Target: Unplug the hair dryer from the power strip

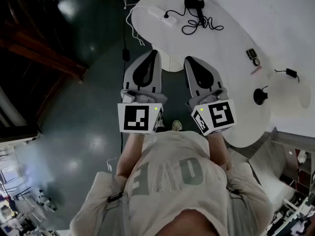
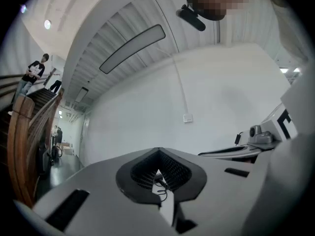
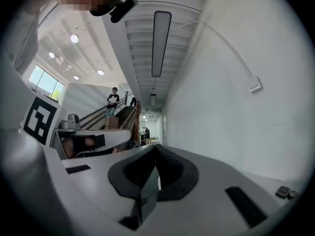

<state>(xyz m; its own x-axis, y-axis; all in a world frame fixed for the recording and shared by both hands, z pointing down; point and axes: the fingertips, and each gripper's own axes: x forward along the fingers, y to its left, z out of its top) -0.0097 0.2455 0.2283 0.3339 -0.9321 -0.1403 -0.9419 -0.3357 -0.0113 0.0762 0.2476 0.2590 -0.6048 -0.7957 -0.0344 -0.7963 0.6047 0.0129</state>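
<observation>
On the white table (image 1: 231, 28), far ahead in the head view, lies the black hair dryer (image 1: 194, 4). Its coiled black cord (image 1: 202, 23) runs to a plug in the white power strip (image 1: 158, 14). My left gripper (image 1: 153, 53) and right gripper (image 1: 189, 60) are held side by side near my chest, short of the table's near edge, both shut and holding nothing. In the left gripper view the shut jaws (image 2: 158, 173) leave a thin slit where a bit of black cord (image 2: 161, 191) shows. The right gripper view shows its jaws (image 3: 157, 181) shut too.
Small devices (image 1: 253, 55), a black adapter (image 1: 291, 73) and a black round object (image 1: 260, 96) lie on the table's right part. A white round stool (image 1: 172, 63) stands by the near edge. Dark floor spreads left. People stand on a wooden staircase (image 3: 118, 114).
</observation>
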